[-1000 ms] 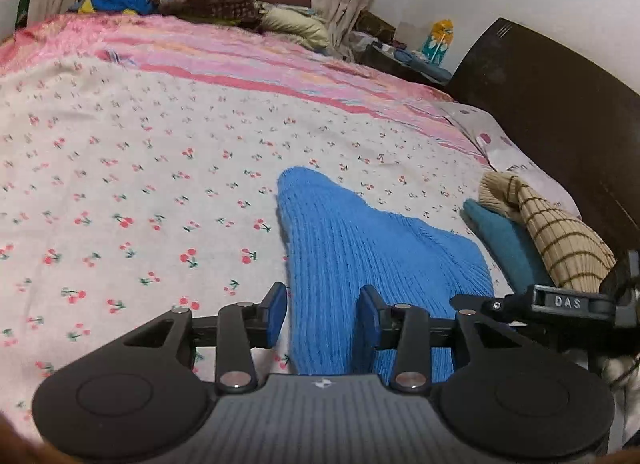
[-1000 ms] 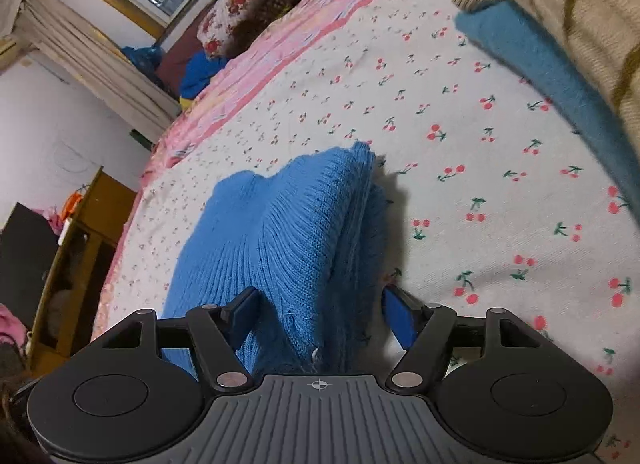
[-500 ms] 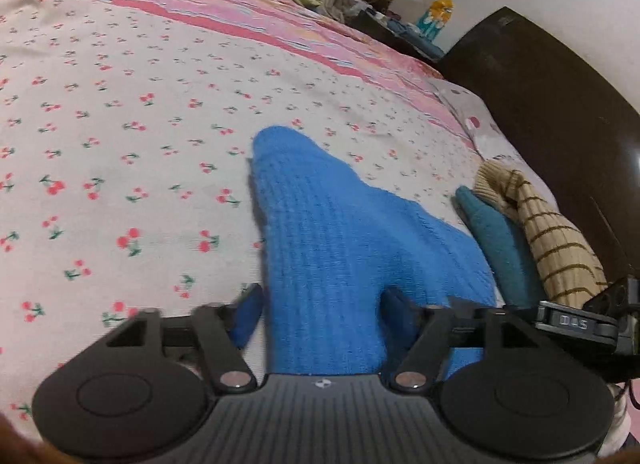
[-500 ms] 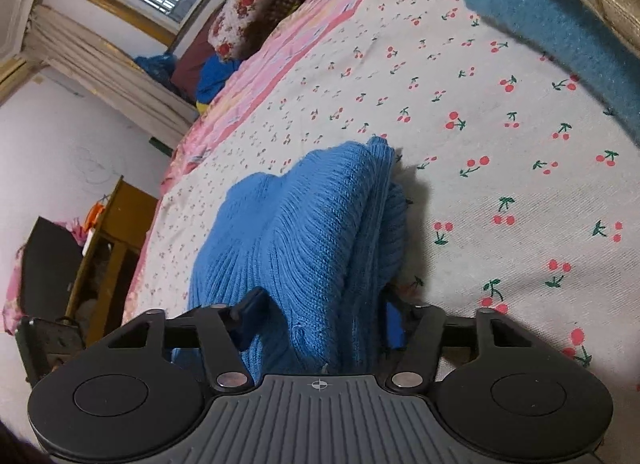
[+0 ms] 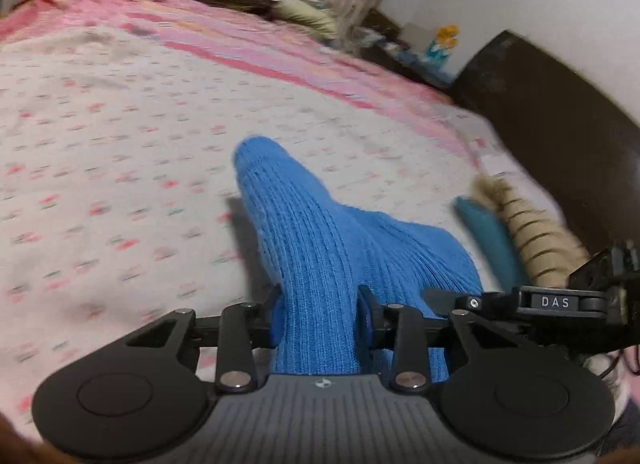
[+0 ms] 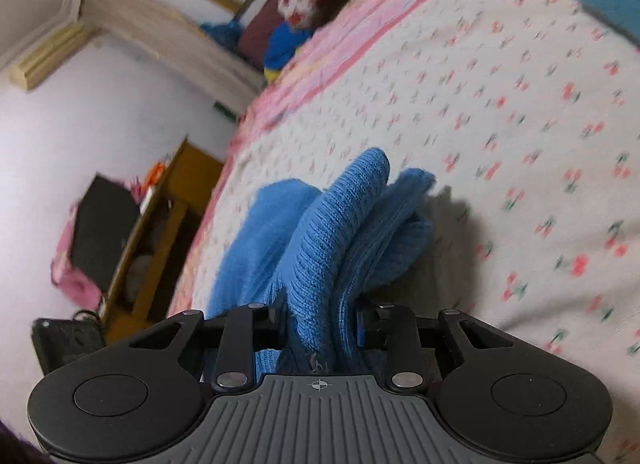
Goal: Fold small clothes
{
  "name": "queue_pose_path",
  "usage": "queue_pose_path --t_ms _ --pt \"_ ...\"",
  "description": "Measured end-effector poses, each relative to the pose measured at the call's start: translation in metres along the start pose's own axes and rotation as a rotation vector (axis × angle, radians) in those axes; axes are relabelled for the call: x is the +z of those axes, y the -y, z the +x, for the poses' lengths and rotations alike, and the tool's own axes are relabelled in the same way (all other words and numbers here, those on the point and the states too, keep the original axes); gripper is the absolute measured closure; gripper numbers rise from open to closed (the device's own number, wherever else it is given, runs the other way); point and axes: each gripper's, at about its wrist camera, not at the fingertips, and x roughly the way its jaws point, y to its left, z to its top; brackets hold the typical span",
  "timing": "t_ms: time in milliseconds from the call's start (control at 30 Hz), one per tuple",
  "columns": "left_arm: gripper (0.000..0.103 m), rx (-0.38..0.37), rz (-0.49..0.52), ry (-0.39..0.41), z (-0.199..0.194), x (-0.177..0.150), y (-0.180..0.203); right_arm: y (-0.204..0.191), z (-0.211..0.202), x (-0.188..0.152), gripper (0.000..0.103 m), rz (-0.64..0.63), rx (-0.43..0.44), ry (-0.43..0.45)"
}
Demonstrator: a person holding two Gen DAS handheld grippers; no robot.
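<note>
L gripper (image 5: 320, 316) view only: striped knit (image 5: 536, 240).

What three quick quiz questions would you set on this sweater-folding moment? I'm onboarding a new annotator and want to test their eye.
1. True or false: both the left gripper and the right gripper are shut on the blue knit sweater.
2. What lies on the cherry-print bedsheet beside the teal garment: (a) a striped beige knit, (b) a red towel, (c) a white shirt?
3. Fill in: the dark ______ stands along the bed's right edge.

Key: 1 true; 2 a, the striped beige knit; 3 headboard.
</note>
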Motion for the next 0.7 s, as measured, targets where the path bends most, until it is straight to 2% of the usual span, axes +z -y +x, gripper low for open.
queue_pose_path --t_ms 67,100,200,300,400,500,567,700 --pt "0.064 0.084 0.036 -0.017 0.002 -0.011 -0.003 -0.001 0.013 -0.007 0.075 -0.033 -0.095 -0.048" --pt "0.063 0.098 0.062 -0.009 0.001 -0.015 -0.001 -0.002 0.015 -0.009 0.075 -0.052 -0.143 -0.05" --pt "0.063 0.128 0.103 0.022 -0.005 -0.018 0.009 -0.012 0.009 -0.014 0.072 -0.119 -0.196 -0.017" --pt "0.064 0.154 0.148 0.057 -0.015 -0.019 0.021 -0.025 0.0 -0.017 0.069 -0.182 -0.259 0.024" --pt "0.064 0.176 0.157 0.092 -0.028 -0.022 0.025 -0.043 -0.015 -0.021 0.068 -0.245 -0.324 0.097" --pt "0.064 0.224 0.188 0.093 -0.03 -0.029 0.029 -0.06 -0.027 -0.03 0.068 -0.305 -0.382 0.184" --pt "0.064 0.254 0.212 0.081 -0.027 -0.035 0.033 -0.068 -0.031 -0.038 0.068 -0.336 -0.387 0.215" --pt "0.063 0.276 0.248 0.062 -0.022 -0.045 0.042 -0.073 -0.022 -0.055 0.068 -0.375 -0.376 0.16"
